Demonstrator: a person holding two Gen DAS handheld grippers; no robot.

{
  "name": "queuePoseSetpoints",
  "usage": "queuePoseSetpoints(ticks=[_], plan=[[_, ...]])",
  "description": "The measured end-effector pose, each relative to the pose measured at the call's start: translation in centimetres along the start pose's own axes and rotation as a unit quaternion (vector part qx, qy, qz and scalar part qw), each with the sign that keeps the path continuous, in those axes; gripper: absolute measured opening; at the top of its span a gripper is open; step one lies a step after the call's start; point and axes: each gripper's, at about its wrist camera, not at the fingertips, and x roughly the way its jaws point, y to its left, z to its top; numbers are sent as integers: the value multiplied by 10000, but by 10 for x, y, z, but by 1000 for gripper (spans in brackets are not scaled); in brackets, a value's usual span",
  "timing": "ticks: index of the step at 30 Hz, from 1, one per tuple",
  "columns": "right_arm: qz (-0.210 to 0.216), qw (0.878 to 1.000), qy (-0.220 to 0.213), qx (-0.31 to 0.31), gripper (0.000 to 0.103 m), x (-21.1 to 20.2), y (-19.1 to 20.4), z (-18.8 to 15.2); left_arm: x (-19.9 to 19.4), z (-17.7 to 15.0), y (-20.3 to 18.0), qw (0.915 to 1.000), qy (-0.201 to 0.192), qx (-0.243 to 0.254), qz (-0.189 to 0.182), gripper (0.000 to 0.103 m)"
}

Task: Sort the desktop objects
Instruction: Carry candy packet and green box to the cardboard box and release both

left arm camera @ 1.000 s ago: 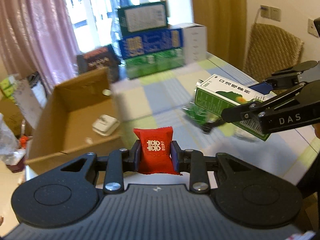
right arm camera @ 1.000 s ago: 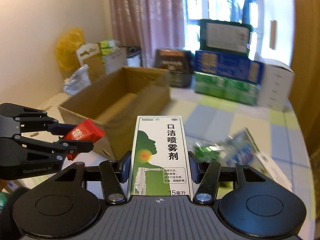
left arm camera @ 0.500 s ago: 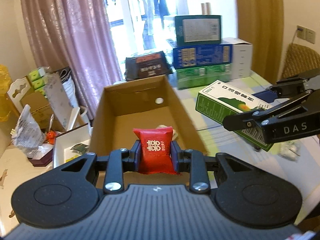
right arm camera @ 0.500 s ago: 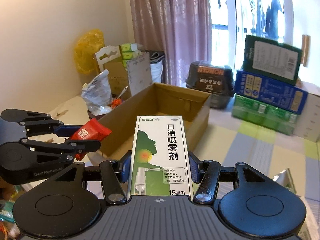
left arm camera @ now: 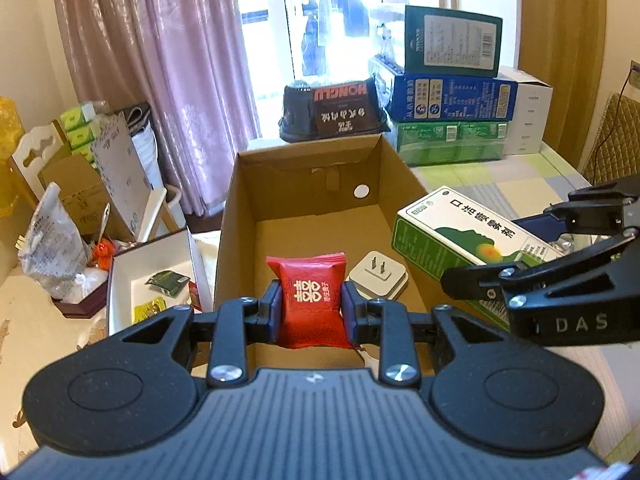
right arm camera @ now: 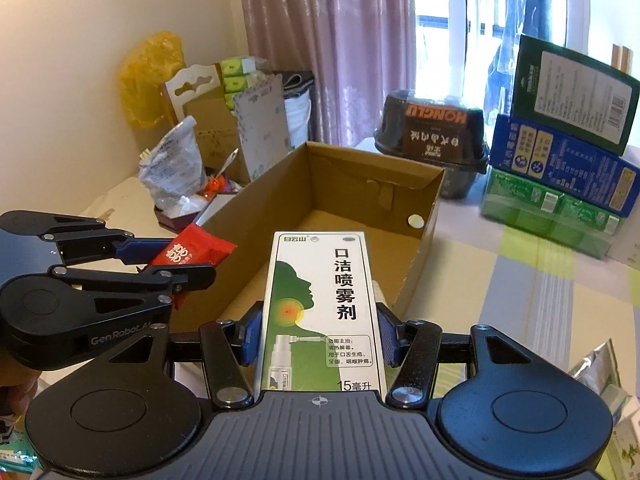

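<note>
Between left jaws, red packet (left arm camera: 310, 300) sits clamped.

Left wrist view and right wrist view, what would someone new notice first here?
Likely the red candy packet pinched in the left gripper, held over the near end of the open cardboard box. Next, the green-and-white throat spray box clamped in the right gripper, just to the packet's right. A white plug adapter already lies on the box floor.

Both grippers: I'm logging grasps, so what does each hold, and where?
Left gripper pinches the red packet across its lower sides; right gripper clamps the spray box across its long sides.
</note>
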Motion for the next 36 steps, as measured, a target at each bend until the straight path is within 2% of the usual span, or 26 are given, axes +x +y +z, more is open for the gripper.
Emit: queuePoseSetpoints(ticks=[10,11,13,14,23,26,27,28,30,32,36], plan=[[-16,10000,23,63,53,18,-3,3,25,0,9,9996,144,-229,-87,26],[-23,10000,32,67,53,20,-4,3,28,-1,9,9995,156,-251,-64,28],[-25,9999,47,85,53,23,-5,2,31,-1,10,9994,176,-285,61,38],[-21,9999,47,103,53,24,-6,2,31,-1,10,9994,168,-273,101,38],[53,9998,48,185,53,30,-1,2,6,-7,18,9993,-45,-320,201,41],[114,9996,-109,229,53,31,0,6,-1,-9,20,9991,-80,-340,250,41],[117,9995,-190,233,57,29,0,7,-4,-9,21,9990,-87,-361,259,41],[102,9993,-248,256,65,27,-1,7,-6,-11,22,9988,-98,-384,270,42],[141,9987,-382,298,67,19,-4,7,-12,-14,23,9986,-125,-429,278,44],[98,9983,-484,315,68,7,-9,4,-18,-17,24,9983,-158,-488,272,50],[39,9968,-640,479,74,-23,-25,-13,-31,-22,17,9980,-214,-552,226,53]])
